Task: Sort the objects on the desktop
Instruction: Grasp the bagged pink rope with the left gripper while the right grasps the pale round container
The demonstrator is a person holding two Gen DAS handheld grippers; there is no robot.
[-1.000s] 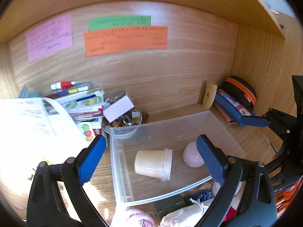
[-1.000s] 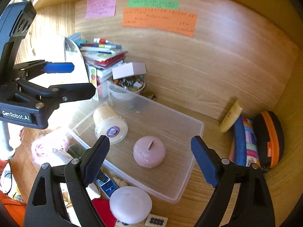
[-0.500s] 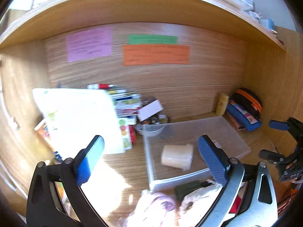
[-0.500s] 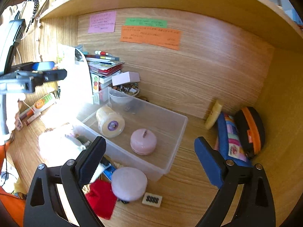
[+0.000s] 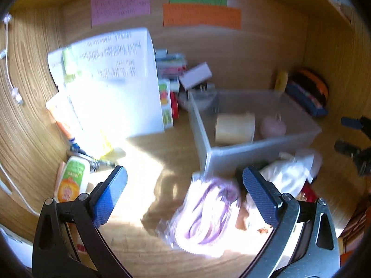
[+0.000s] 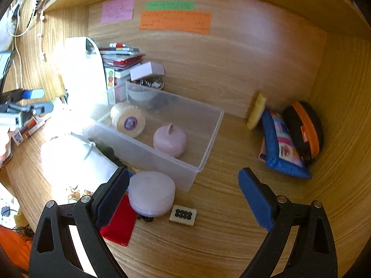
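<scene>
1. I am holding my left tool spread wide over the bench, gripping nothing.
2. My right tool is spread wide and gripping nothing too.
3. A clear box is sitting on the bench.
4. A cream jar is lying on its side in the box, and a pink pot is sitting beside it.
5. A round pink case is sitting just outside the box.

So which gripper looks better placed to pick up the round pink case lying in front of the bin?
Probably the right gripper: it is open and empty, with the round pink case just beside its left finger. The left gripper is also open but faces a coiled purple cable.
</scene>
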